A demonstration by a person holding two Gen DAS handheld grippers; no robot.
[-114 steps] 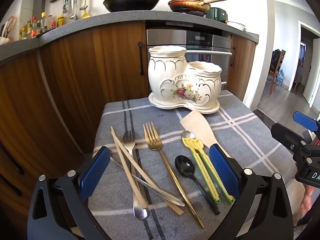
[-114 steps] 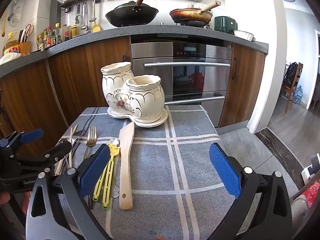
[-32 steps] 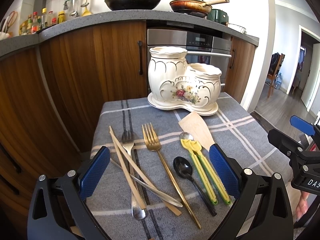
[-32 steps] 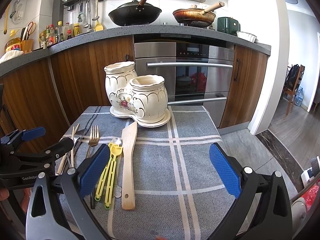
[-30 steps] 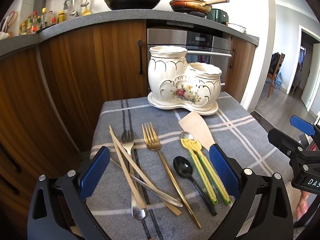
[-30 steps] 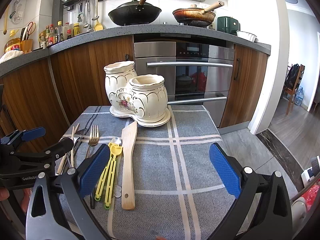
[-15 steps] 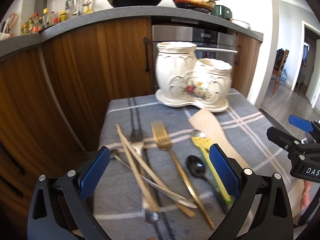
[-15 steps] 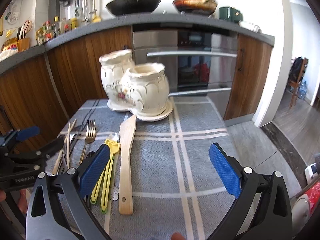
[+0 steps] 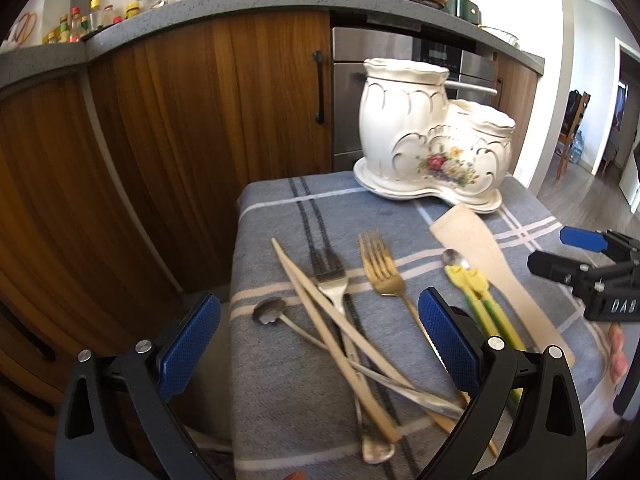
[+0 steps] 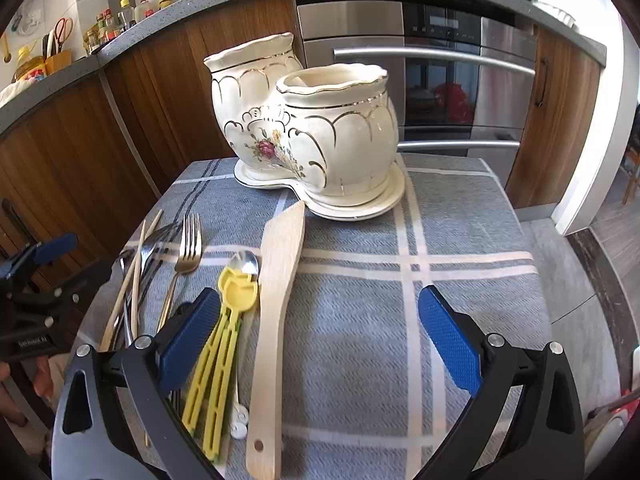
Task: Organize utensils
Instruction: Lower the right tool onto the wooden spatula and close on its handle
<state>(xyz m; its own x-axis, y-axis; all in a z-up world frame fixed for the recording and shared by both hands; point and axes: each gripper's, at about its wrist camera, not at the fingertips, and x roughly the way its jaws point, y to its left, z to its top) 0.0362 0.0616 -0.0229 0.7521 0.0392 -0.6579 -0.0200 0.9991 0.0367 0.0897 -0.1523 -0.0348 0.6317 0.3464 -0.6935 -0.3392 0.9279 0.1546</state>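
Left gripper (image 9: 318, 334) wide, nothing held, hovering low over chopsticks (image 9: 320, 316) and silver fork (image 9: 330, 280). Gold fork (image 9: 382, 270) at its 1 o'clock. Right gripper (image 10: 320, 330) wide too, empty, above grey plaid cloth (image 10: 460, 240). Wooden spatula (image 10: 276, 292) between its fingers, towards left one; yellow tongs (image 10: 224, 332) by left finger. Ceramic holder (image 10: 312, 128) at 12 o'clock, well apart, at far edge of cloth.

White letters "DAB" stood on the black body of the right gripper (image 9: 576, 258), cut off at the frame edge. Lettering on the left gripper (image 10: 48, 264) was too blurred to read.
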